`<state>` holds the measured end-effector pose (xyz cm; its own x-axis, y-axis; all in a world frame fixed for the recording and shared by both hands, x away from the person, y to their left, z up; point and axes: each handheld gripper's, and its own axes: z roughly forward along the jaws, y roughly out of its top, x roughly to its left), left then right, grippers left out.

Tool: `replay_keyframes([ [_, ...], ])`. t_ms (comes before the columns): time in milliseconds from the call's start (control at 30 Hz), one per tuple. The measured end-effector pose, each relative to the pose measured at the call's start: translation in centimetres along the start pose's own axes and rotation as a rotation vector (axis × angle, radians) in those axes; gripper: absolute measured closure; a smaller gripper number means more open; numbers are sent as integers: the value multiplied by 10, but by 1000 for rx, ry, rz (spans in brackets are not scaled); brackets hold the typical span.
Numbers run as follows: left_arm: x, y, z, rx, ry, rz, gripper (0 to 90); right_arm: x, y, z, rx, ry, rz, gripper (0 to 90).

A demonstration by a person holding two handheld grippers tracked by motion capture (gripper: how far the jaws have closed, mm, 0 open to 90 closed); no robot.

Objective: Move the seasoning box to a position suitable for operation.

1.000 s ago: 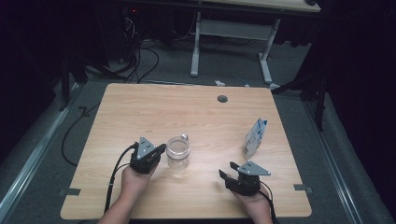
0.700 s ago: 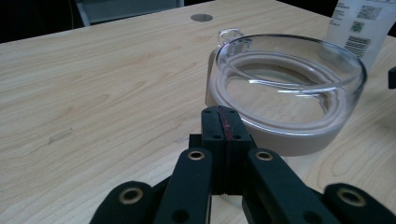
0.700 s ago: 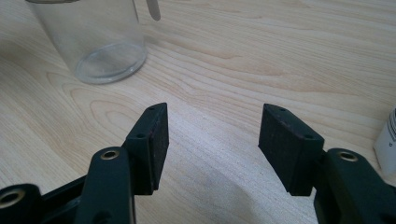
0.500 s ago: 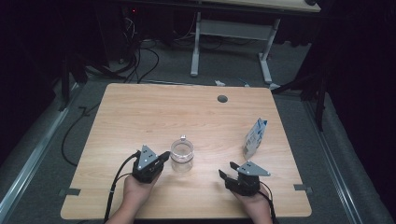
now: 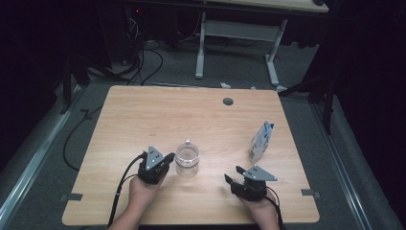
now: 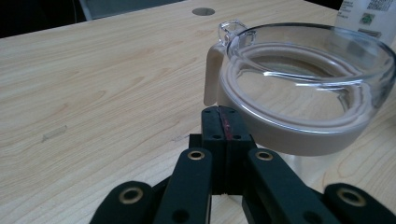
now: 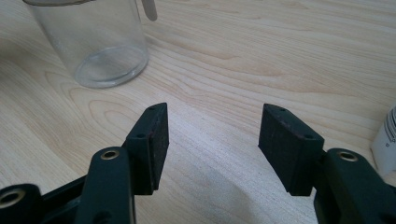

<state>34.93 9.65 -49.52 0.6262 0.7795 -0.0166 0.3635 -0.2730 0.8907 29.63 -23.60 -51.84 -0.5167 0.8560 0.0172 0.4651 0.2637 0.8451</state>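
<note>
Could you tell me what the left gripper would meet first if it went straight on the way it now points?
Most likely the clear jar: the left gripper, jaws shut, points at its side just below the rim, though I cannot tell whether they already touch.

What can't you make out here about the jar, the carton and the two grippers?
- Glass jar: left gripper view cuts off its base at the bottom edge; right gripper view cuts off its rim at the top.
- Carton: print too small in the high view; both gripper views crop it at the frame edge.
- Left gripper, jaws shut: whether its tips touch the jar is unclear.
- Right gripper: open over bare table.
</note>
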Motion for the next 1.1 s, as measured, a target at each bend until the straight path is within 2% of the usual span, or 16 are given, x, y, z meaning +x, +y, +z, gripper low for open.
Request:
replay_keyframes([
  [167,-6,-2,-3,-3,-16,12,900,0,0,1,5,-1,0,432],
  [400,-15,-5,-7,-16,-55,4,900,0,0,0,-1,-10,-3,439],
  [567,-26,-7,-9,-20,-86,14,900,0,0,0,2,-18,-5,441],
  [900,-43,-9,-7,-16,-133,32,900,-1,0,0,0,-38,-7,470],
  [1100,-55,-6,-2,-8,-164,56,899,-3,1,-1,-21,-50,16,512],
])
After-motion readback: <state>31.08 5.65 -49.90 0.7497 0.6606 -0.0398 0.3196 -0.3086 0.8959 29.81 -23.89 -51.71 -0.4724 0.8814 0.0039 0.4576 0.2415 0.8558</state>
